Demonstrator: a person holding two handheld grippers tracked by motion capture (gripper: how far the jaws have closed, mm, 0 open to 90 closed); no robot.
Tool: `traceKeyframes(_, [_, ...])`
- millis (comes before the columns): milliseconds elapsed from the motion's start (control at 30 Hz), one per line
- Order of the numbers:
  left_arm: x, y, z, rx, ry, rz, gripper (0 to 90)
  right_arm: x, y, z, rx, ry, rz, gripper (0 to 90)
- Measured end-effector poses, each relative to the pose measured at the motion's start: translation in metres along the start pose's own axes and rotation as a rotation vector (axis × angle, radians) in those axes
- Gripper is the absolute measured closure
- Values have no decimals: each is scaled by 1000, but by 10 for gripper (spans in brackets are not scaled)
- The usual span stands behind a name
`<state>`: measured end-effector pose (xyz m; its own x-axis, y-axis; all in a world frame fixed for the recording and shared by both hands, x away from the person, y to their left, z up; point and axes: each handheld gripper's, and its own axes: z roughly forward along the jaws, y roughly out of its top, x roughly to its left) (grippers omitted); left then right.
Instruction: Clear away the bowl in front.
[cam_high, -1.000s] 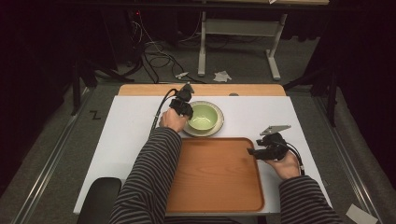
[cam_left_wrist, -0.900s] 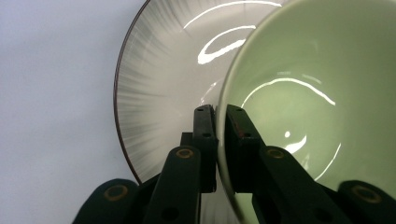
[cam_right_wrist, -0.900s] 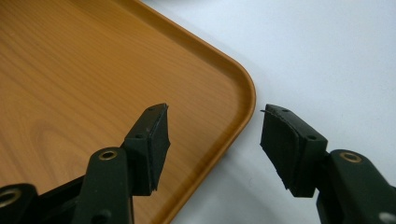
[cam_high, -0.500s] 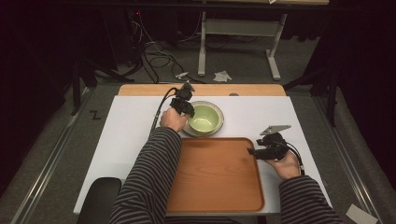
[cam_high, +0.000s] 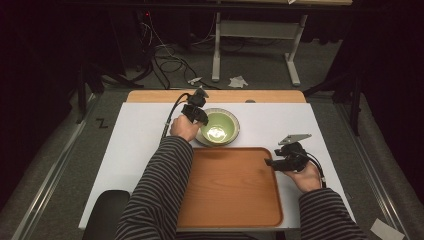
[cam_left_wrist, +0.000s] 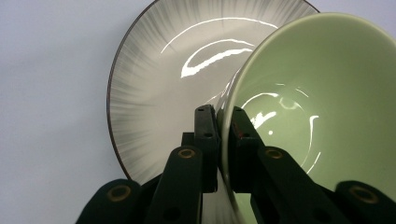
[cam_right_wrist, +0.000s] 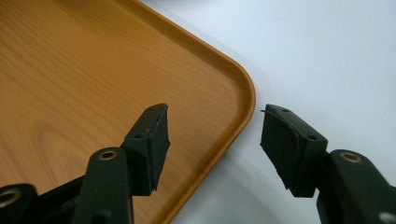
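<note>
On the left, the left gripper (cam_high: 196, 111) has its jaws clamped on the near rim of the green bowl (cam_high: 219, 126), one jaw inside the wall and one outside, as the left gripper view shows (cam_left_wrist: 223, 149). The green bowl (cam_left_wrist: 322, 107) sits in a shallow grey plate (cam_left_wrist: 159, 93) with a dark rim, at the far middle of the white counter (cam_high: 135, 145), just beyond the tray. A thin-walled bowl held by one edge will want to tip, so a good lift would keep the wrist level, rise straight off the plate and travel slowly, with the plate left behind. The bowl looks empty, showing only glare on its glaze.

In the middle lies the wooden tray (cam_high: 230, 185), bare.

On the right, the right gripper (cam_high: 272, 162) hovers at the tray's far right corner (cam_right_wrist: 243, 88), jaws apart and holding nothing (cam_right_wrist: 215, 140).
</note>
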<state>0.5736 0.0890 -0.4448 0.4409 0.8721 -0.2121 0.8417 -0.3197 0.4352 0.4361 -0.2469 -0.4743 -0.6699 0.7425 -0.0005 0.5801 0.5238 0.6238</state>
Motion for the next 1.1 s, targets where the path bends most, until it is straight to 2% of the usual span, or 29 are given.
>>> traceKeyframes(367, [-2, 0, -7, -4, 0, 21, 857, 0, 0, 0, 0, 3, -3, 432])
traceKeyframes(767, [-3, -1, -17, -13, -24, 33, 858, -1, 0, 0, 0, 1, -1, 432])
traceKeyframes(1100, [-8, -5, -33, -33, -52, 52, 858, -1, 0, 0, -3, 3, -2, 432])
